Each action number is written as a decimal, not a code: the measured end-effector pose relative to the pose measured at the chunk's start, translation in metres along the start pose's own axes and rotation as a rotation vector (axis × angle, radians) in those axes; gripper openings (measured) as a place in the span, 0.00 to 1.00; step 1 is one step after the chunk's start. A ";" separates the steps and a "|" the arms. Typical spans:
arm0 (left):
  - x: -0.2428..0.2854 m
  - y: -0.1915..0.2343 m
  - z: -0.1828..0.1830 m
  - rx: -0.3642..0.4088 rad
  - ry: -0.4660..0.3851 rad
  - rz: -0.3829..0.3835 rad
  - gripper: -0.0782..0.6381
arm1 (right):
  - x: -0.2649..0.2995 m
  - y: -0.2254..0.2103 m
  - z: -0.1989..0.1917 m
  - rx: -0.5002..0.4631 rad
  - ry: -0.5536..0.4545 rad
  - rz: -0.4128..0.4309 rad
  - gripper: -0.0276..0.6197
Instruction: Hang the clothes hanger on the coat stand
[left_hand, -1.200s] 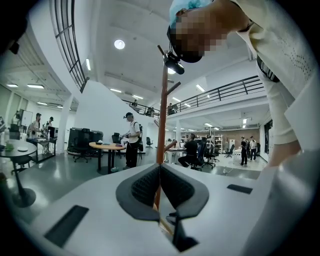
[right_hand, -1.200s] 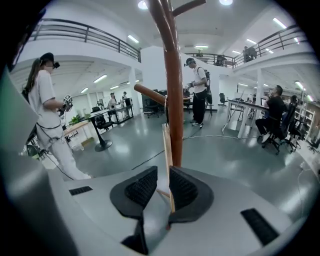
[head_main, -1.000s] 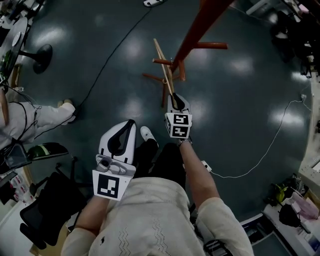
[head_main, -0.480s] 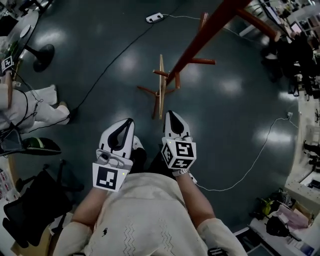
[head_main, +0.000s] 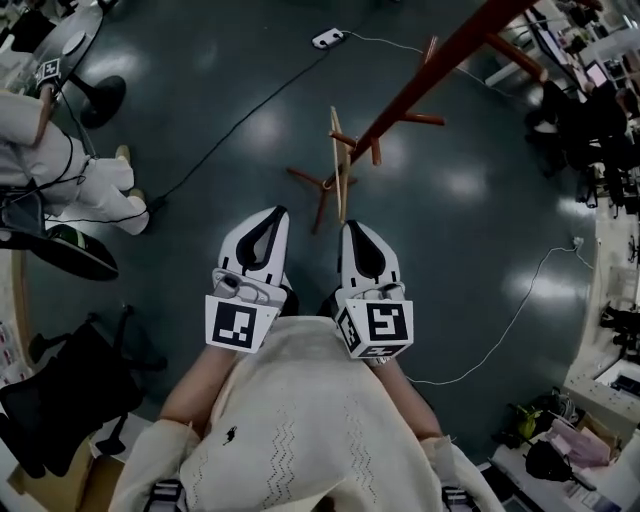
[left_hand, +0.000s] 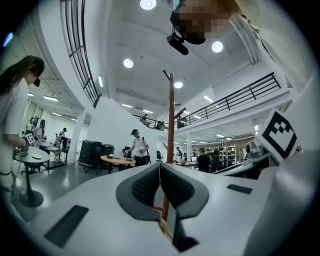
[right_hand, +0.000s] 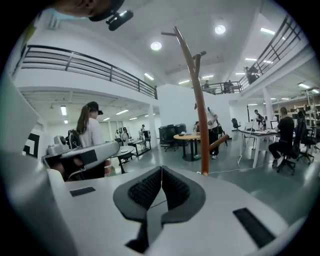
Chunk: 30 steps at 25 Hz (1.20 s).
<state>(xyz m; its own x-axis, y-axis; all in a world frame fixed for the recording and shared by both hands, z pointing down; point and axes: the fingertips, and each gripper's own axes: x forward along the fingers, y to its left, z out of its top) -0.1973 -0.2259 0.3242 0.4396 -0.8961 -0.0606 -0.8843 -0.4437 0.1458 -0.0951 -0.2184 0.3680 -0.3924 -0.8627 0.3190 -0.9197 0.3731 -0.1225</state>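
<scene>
The reddish-brown coat stand (head_main: 430, 70) slants down from the top right to its spread feet on the dark floor. A pale wooden clothes hanger (head_main: 338, 160) hangs beside the pole, seen edge-on, its near end just ahead of my right gripper (head_main: 357, 228). That gripper is shut with nothing between its pads and does not touch the hanger. My left gripper (head_main: 272, 215) is alongside it, also shut and empty. The stand's pole (left_hand: 170, 115) rises straight ahead in the left gripper view, and the stand (right_hand: 200, 120) is a little to the right in the right gripper view.
A black cable runs across the floor to a power strip (head_main: 327, 38). A white cable (head_main: 520, 310) loops at the right. A seated person (head_main: 60, 170) and a black chair (head_main: 60, 400) are at the left. Desks and clutter line the right edge (head_main: 600, 200).
My right gripper has drawn back from the hanger's near end toward my body. The left gripper has come up level with it. The hanger stays by the stand.
</scene>
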 end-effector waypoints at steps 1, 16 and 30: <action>-0.003 0.002 0.003 -0.001 -0.002 0.006 0.13 | -0.002 0.006 0.003 -0.013 -0.010 0.007 0.07; -0.021 0.000 -0.005 0.056 0.070 0.004 0.13 | 0.000 0.033 0.007 -0.047 -0.041 0.067 0.07; -0.020 -0.014 -0.011 -0.001 0.067 -0.019 0.13 | -0.006 0.023 -0.012 -0.011 0.019 0.033 0.07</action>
<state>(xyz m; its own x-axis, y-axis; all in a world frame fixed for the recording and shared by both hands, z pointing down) -0.1922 -0.2019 0.3342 0.4661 -0.8847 0.0026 -0.8754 -0.4607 0.1461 -0.1139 -0.2003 0.3741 -0.4225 -0.8433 0.3323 -0.9059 0.4053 -0.1230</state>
